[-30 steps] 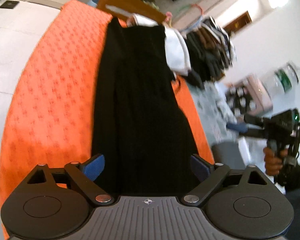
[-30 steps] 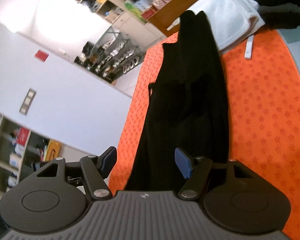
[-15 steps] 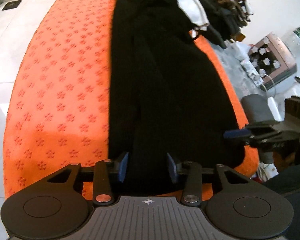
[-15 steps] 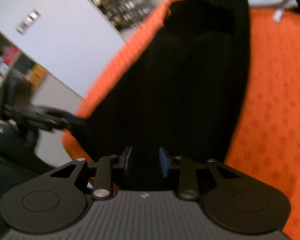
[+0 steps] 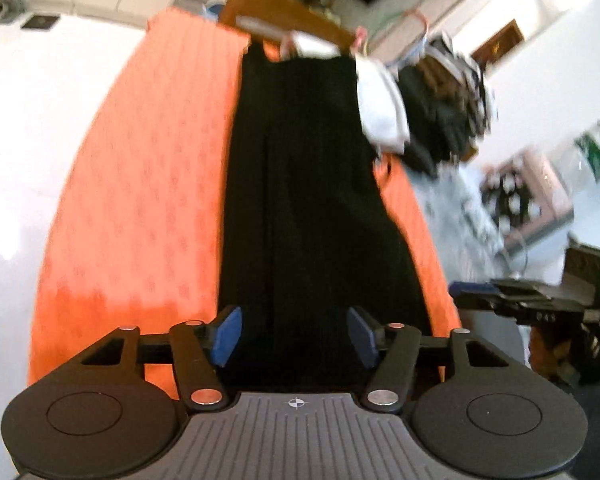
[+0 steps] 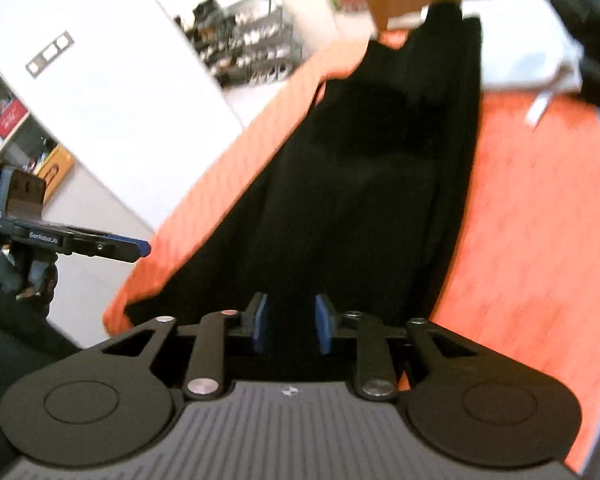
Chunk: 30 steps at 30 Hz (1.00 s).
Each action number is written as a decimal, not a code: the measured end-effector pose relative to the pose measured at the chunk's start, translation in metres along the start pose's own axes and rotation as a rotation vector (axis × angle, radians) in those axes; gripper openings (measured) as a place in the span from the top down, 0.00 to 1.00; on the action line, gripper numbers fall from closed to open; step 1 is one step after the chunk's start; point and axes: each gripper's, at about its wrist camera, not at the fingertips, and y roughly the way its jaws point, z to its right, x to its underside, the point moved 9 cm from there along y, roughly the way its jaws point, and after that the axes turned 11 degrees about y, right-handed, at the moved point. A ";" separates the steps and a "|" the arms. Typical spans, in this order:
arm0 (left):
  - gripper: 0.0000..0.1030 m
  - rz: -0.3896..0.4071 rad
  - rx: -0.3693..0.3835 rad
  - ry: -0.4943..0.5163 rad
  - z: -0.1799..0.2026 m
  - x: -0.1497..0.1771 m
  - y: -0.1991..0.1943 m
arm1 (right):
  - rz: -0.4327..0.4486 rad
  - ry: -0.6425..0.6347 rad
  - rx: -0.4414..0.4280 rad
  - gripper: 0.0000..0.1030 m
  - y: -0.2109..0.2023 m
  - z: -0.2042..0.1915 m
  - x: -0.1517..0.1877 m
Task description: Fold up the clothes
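Black garment (image 5: 300,200) lies stretched lengthwise along the orange patterned cloth (image 5: 140,200) that covers the table, its near hem at the table's front edge and its far end up against a folded white item (image 5: 382,108). We see the same garment (image 6: 360,200) from the right wrist view, running diagonally away over the orange cloth (image 6: 540,240), with the white item (image 6: 524,56) at its far right. Our left gripper (image 5: 296,336) hovers over the near hem, jaws fairly wide and opening; the dark fabric shows in the gap between the 2 blue pads (image 5: 226,334), but the pads do not press on it, so nothing is held. Our right gripper (image 6: 290,326) sits at the near corner of the garment with jaws narrow and opening; black fabric fills the gap between its blue pads (image 6: 260,326), yet we cannot tell whether any fold is pinched, since both pads stand clear with a visible space. Each gripper also shows in the other's view, side on: the right one (image 5: 468,290) off the table's right edge, the left one (image 6: 142,248) off the left edge, each held by a hand below. A pile of dark clothes (image 5: 444,120) sits beyond the white item, blurred. Both views are motion-smeared.
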 end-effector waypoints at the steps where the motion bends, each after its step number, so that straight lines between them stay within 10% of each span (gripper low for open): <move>1: 0.37 0.022 -0.008 0.000 -0.003 -0.015 0.000 | 0.021 -0.003 0.010 0.62 -0.005 0.002 -0.015; 14: 0.19 0.114 -0.054 -0.021 -0.060 -0.199 0.067 | 0.166 0.016 0.134 0.19 0.003 0.046 -0.211; 30: 0.16 -0.003 -0.044 0.036 -0.122 -0.303 0.245 | 0.100 0.100 0.247 0.14 0.152 0.162 -0.348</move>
